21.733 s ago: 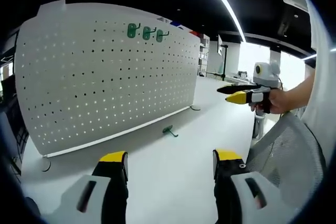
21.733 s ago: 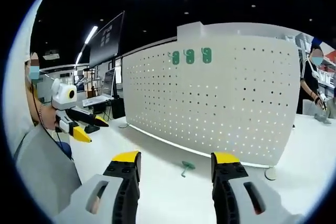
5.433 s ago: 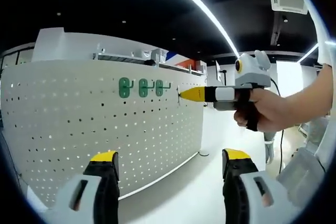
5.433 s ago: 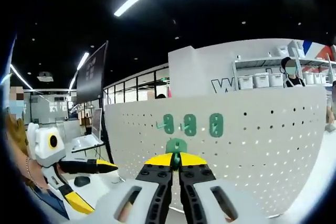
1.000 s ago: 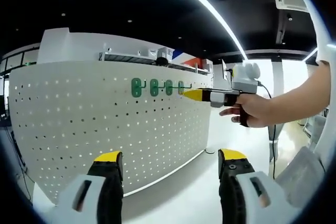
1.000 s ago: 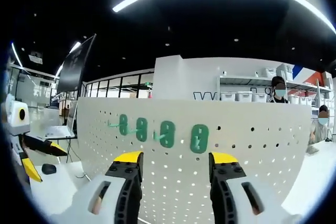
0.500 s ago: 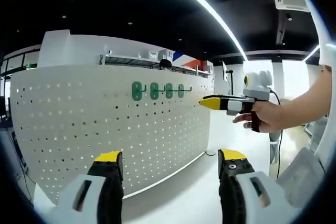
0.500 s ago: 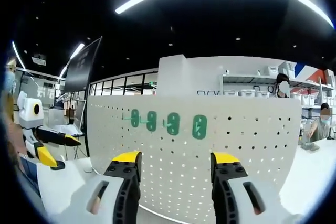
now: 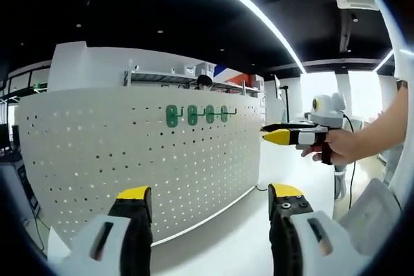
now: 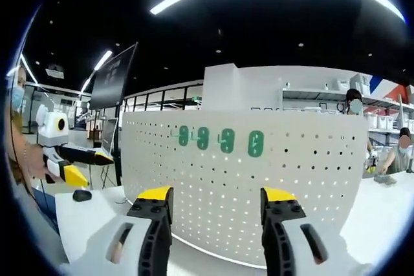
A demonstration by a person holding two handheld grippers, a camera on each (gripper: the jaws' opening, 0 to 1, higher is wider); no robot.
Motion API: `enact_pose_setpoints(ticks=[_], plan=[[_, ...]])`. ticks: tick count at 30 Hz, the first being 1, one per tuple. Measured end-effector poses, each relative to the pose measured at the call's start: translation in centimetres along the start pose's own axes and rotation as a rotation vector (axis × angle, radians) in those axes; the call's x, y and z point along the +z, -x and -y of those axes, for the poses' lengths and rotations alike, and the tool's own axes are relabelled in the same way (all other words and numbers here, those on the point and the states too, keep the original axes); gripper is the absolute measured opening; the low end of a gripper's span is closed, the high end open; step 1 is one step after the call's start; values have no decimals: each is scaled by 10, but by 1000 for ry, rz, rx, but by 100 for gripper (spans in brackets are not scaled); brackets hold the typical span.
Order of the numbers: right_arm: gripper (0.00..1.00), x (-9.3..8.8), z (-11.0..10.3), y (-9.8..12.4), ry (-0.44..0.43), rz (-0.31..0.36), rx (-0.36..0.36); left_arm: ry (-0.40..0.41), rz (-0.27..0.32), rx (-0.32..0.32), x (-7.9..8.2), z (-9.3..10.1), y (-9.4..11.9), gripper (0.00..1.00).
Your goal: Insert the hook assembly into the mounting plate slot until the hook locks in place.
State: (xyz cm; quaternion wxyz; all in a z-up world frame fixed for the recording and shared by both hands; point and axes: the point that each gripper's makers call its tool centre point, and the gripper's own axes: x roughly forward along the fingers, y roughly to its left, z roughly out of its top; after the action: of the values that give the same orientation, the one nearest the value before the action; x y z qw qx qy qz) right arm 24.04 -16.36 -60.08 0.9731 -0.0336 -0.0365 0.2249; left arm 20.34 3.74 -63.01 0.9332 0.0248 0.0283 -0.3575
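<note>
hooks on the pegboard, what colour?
Green, four plastic hooks in a row on the white perforated pegboard; clearest in the right gripper view.

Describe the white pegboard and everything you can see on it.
The pegboard is a wide white perforated panel standing upright on a white tabletop, holes in regular rows. Four green hooks hang side by side near its top edge, pegs pointing outward. It looks like painted metal. In both views, neither hand-held gripper touches it.

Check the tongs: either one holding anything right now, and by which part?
Nothing is held. Left tongs and right tongs both stand open and empty; four green hooks sit in a row on the pegboard.
</note>
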Motion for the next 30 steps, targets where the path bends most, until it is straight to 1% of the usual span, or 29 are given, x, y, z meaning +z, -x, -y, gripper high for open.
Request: enact_pose_setpoints(ticks=[9,18,20,24,30], plan=[[55,-8,-5,19,-12,-8,7,-7,-3,1,-4,1,12,77],[58,-19,-8,39,-28,-22,4,-17,-20,8,-16,-1,29,81],[59,-20,-9,43,-33,-21,5,-1,-4,12,-15,-2,33,83],[60,-25,-12,49,-36,-31,7,6,1,20,-17,-4,39,86],[62,-35,-14,61,-40,-53,12,-20,-23,29,-26,-6,51,87]])
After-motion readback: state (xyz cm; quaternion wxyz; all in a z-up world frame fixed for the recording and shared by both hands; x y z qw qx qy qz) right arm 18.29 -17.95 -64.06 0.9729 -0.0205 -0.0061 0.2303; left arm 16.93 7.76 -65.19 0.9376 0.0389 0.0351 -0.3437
